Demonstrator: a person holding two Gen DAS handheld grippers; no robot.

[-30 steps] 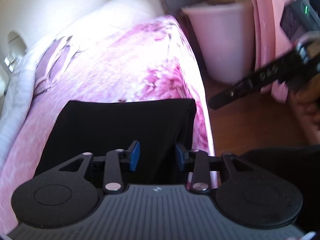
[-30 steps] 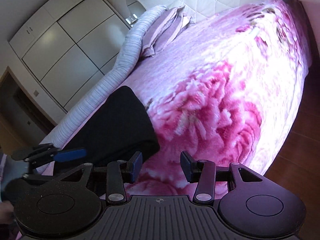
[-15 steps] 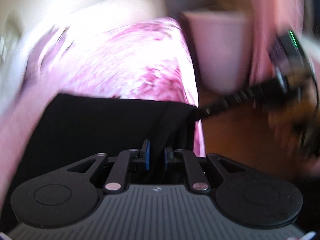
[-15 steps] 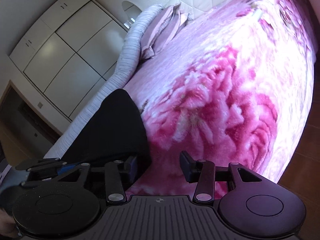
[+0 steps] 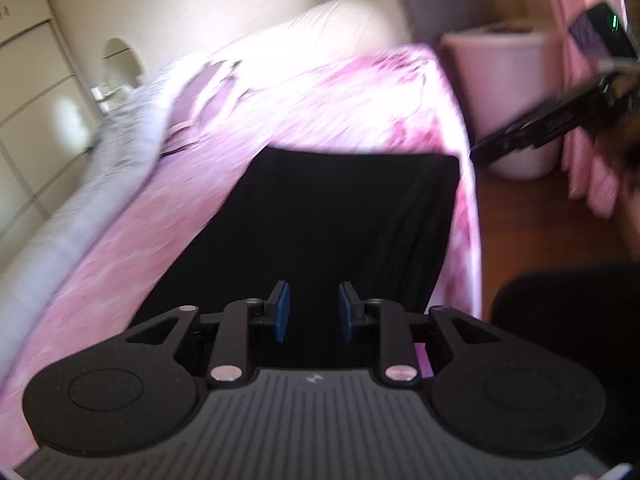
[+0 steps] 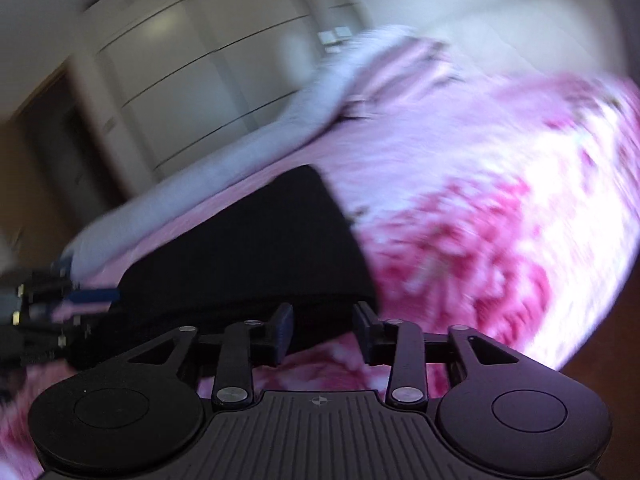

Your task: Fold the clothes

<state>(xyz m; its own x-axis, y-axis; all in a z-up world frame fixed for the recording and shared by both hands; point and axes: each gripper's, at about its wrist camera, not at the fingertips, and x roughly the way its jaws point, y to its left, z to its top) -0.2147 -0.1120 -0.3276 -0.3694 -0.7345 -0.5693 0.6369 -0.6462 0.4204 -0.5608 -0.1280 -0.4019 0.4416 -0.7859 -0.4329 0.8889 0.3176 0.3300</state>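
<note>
- In the left wrist view, the left gripper (image 5: 311,317) sits nearest, its two blue-padded fingers (image 5: 280,312) parted with a clear gap; nothing is pinched between them.
- Just beyond and below those fingers lies the black garment (image 5: 320,216), a dark folded rectangle spread flat on the pink floral blanket (image 5: 320,104), its far edge straight and its right side close to the edge of the bed.
- To the right of the bed is a wooden floor (image 5: 520,232), and a dark shape in the lower right corner is too blurred to identify.
- Farther right, the other tool reaches in from the upper right edge as a dark bar, its tip ending near the garment's far right corner without clearly touching it.
- Behind it stands a pale bin (image 5: 508,92) beside a pink curtain (image 5: 576,80).
- At the far end are pillows (image 5: 208,92) and a cream headboard (image 5: 328,28).
- In the right wrist view, the right gripper (image 6: 323,334) is also parted and holds nothing; its left finger (image 6: 282,330) is over the garment's near edge, its right finger over the blanket.
- The black garment (image 6: 248,248) stretches away up-left from there, with the left gripper (image 6: 60,304) at its left end, blurred.
- Beyond lie a pale rolled quilt (image 6: 240,160) and white wardrobe doors (image 6: 192,80).
</note>
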